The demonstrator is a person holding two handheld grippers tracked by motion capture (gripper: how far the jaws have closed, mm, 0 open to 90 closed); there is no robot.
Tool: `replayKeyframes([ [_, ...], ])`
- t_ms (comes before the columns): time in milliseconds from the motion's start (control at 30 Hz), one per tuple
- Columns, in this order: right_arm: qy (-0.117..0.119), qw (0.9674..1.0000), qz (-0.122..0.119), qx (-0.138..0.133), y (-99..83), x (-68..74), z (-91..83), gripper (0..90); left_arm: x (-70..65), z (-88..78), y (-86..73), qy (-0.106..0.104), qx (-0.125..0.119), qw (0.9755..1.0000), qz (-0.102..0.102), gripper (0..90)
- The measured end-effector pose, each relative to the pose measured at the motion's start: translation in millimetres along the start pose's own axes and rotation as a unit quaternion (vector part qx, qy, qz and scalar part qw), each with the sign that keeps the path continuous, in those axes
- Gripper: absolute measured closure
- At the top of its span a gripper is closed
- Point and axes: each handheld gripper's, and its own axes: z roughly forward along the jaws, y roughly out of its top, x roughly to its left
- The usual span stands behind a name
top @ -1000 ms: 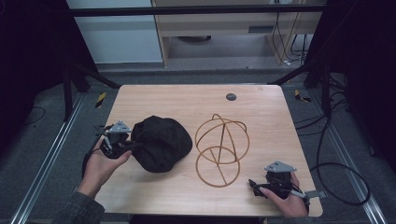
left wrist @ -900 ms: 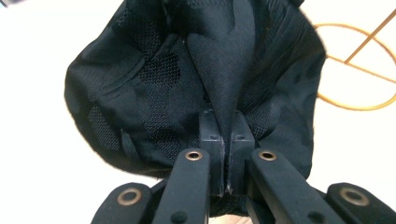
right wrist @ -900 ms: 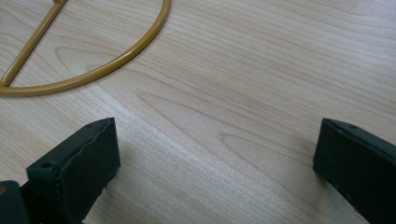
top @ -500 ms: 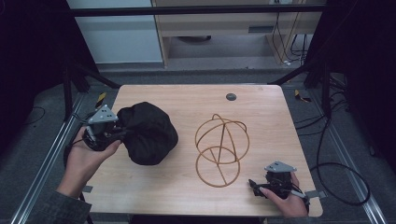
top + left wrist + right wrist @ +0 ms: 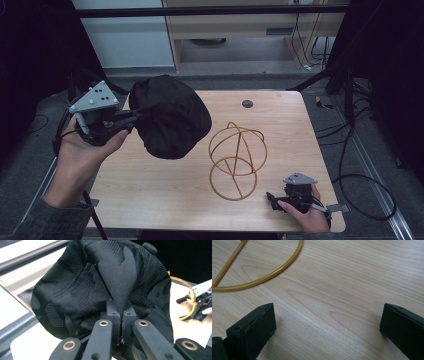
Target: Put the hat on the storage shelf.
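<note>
We have the black cap (image 5: 170,116) up off the table (image 5: 150,185), hanging in the air over its far left part. In the left gripper view, a fold of the cap's fabric (image 5: 120,277) runs down into the jaws, which are pinched tight on it with almost no gap between them. The left gripper (image 5: 131,118) holds the cap out sideways from the left edge of the table.

To the right of the cap stands the golden wire stand (image 5: 236,160), a round hoop frame rising from a flat ring base, bare, with nothing resting on it. The cap is near it but clear of it.

The right gripper (image 5: 272,200) rests at the near right corner of the table, its 2 jaws spread wide over bare wood, with the ring base (image 5: 262,277) just ahead of them.

As we judge it, the pick-up is done: 1 thing grasped and lifted. What is left looks like carrying the cap rightward, lowering it onto the wire stand, and letting go. The right gripper may need to steady the base.
</note>
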Motion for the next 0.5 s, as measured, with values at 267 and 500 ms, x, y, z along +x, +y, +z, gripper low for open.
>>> replayKeyframes([
  [267,-0.001,1.0000,0.000,0.000,0.0,-0.1,0.1,0.7,-12.8,-0.6,20.8,-0.006,-0.022,0.9996,0.016,87.7],
  [500,-0.001,1.0000,0.001,0.001,0.0,0.1,0.1,0.7,-25.4,-6.2,45.3,-0.012,-0.042,0.9984,0.036,87.7],
])
